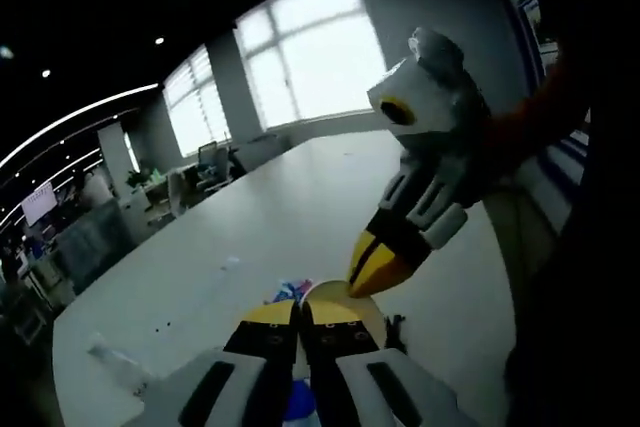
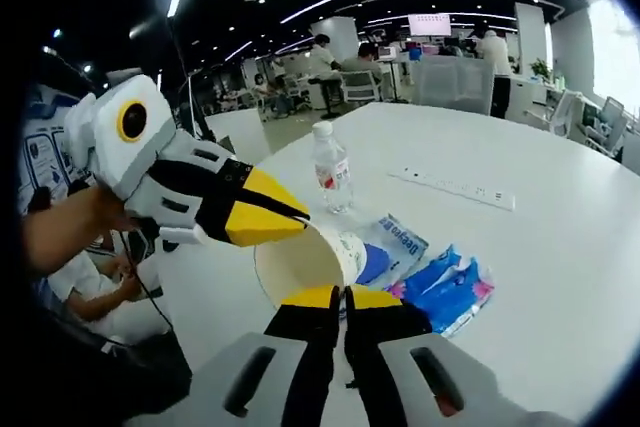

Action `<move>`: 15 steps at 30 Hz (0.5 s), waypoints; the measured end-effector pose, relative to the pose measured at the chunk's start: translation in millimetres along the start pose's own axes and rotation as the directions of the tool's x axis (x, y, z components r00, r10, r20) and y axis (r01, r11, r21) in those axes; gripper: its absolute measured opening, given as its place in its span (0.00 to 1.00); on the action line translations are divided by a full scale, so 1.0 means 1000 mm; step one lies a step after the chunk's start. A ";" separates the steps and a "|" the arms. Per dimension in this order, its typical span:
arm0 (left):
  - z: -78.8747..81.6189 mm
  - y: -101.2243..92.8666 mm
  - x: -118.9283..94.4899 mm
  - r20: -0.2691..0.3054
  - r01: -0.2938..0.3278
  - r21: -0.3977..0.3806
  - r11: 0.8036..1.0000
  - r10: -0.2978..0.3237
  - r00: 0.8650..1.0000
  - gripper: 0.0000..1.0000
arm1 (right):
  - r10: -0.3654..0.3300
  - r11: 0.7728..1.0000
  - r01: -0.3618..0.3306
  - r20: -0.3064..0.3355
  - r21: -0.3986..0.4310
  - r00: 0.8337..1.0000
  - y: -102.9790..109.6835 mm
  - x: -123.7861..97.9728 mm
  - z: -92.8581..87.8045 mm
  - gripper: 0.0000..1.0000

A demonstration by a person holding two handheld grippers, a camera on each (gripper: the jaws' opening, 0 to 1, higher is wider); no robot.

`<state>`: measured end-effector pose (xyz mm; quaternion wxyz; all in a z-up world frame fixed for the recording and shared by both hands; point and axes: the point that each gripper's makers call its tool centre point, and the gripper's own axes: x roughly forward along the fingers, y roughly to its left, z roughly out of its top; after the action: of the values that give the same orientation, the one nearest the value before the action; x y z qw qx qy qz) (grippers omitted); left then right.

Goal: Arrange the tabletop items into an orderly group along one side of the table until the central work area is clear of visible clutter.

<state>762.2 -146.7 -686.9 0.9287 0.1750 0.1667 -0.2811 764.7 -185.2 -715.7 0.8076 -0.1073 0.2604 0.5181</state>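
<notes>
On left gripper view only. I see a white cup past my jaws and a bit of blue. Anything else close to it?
Observer: Yes. A clear water bottle stands upright just beyond the cup, cap on.
Operator: And the blue stuff?
Observer: Those are blue packets, lying flat right beside the cup, which is tipped on its side.

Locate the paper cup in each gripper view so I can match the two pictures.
Left gripper view: the paper cup sits low centre, just past this view's own jaws, with the right gripper at its rim.
Right gripper view: the cup lies centre-left, mouth toward the camera, with the left gripper at its rim.
Shared landmark: the blue packets beside the cup.
</notes>
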 end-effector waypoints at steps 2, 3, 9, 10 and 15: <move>0.000 0.002 0.000 0.001 -0.004 -0.037 0.999 0.004 1.000 0.00 | -0.025 0.999 0.026 0.020 -0.040 0.999 -0.001 -0.002 0.003 0.03; 0.002 0.003 -0.001 0.005 -0.015 -0.048 0.999 0.015 1.000 0.00 | -0.024 0.998 0.026 0.034 -0.052 0.999 -0.001 -0.002 0.005 0.06; -0.001 0.017 -0.002 -0.003 -0.044 -0.122 0.992 0.044 0.999 0.00 | -0.015 0.999 0.019 0.069 -0.051 0.997 0.003 -0.006 0.009 0.22; -0.002 0.019 -0.002 -0.006 -0.049 -0.126 0.991 0.049 0.999 0.00 | -0.017 0.998 0.021 0.077 -0.053 0.997 0.003 -0.007 0.011 0.26; -0.011 0.035 -0.002 -0.034 -0.087 -0.185 0.979 0.083 0.996 0.00 | -0.017 0.998 0.023 0.105 -0.055 0.994 0.002 -0.011 0.012 0.41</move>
<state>778.5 -113.9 -687.9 0.9500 0.0977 0.1966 -0.2221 763.6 -187.2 -699.4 0.8219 -0.1053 0.2022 0.5220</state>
